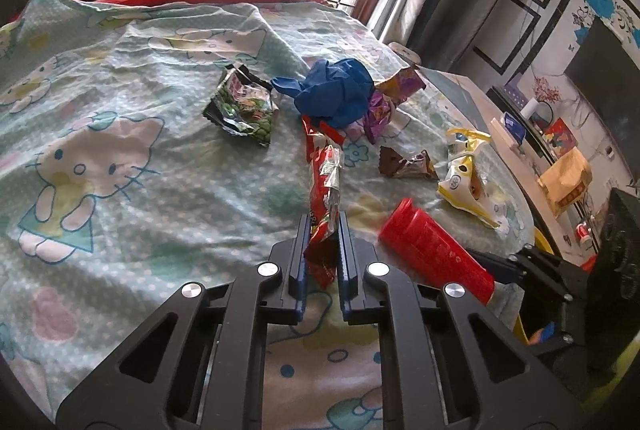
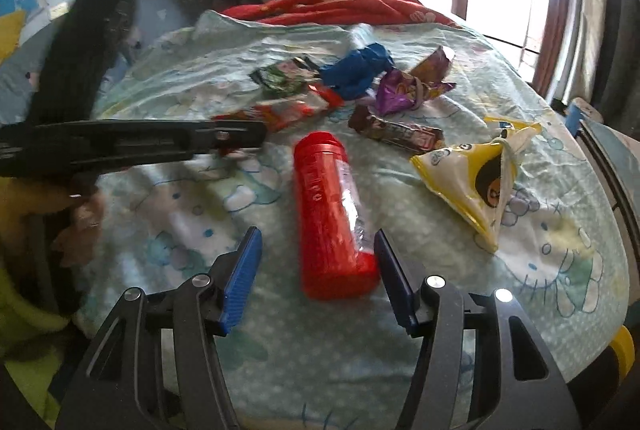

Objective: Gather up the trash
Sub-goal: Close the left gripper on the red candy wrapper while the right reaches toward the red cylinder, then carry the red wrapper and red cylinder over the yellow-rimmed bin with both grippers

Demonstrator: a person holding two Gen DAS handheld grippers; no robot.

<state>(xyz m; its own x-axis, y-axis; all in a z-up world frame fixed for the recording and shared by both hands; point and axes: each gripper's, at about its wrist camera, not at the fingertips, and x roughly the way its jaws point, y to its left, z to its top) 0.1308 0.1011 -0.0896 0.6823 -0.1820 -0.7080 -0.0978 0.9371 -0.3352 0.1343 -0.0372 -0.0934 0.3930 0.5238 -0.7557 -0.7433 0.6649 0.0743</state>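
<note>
cartoon-print bedsheet [image 1: 120,110] under both my grippers, wrappers scattered across it. my left gripper [image 1: 324,230] is pinched tight on the near end of the long red wrapper [image 1: 326,186]. my right gripper [image 2: 316,246] stands half-wide, the red canister [image 2: 330,214] lying between its jaws, touching the right pad, left pad clear.

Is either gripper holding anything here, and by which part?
The left gripper is shut on the near end of the red snack wrapper. The right gripper is open around the base of the red bottle, not gripping it.
</note>
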